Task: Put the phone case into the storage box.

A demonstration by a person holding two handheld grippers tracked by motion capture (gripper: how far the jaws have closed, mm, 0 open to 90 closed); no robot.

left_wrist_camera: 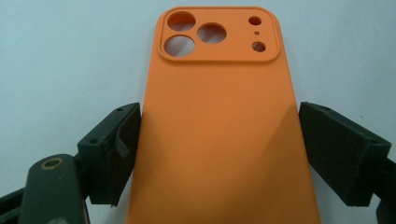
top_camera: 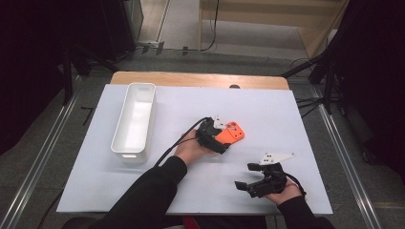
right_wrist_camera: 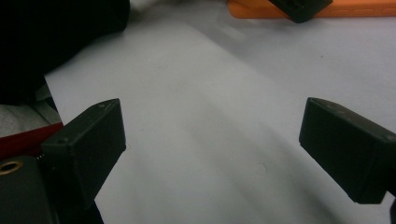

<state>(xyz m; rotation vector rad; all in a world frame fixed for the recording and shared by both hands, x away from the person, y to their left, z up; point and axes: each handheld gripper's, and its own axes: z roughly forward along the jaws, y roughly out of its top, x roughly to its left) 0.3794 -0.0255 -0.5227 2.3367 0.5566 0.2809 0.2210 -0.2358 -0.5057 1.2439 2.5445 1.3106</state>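
Phone case (left_wrist_camera: 219, 130), orange and smooth, is seen clamped between the black jaws of the left gripper (left_wrist_camera: 219, 154), which are pressed against its two long edges about halfway along its length. No gap is visible between either pad and the case. The jaws are set fairly narrow, only as wide as the case itself. From the high view, the left gripper (top_camera: 220, 138) is held near the middle of the white-covered counter (top_camera: 267, 109), with the case (top_camera: 231, 133) projecting beyond it toward the far right. Whether the case is resting on the counter or raised just off it cannot be told.

The case is shown back side up. A raised, rounded block is set at its far end, pierced by three large round openings and three smaller holes. The surface is matt and unmarked, with softly rounded corners.

The right gripper (top_camera: 246, 183) is held low near the front right edge of the counter, well apart from the case. In the right gripper view, its jaws (right_wrist_camera: 212, 149) are spread wide, and nothing but the bare white surface lies between them; an edge of the orange case (right_wrist_camera: 355, 9) is visible at the top of that view.

A long white tray (top_camera: 119, 143) is placed on the left part of the counter, well apart from both grippers.
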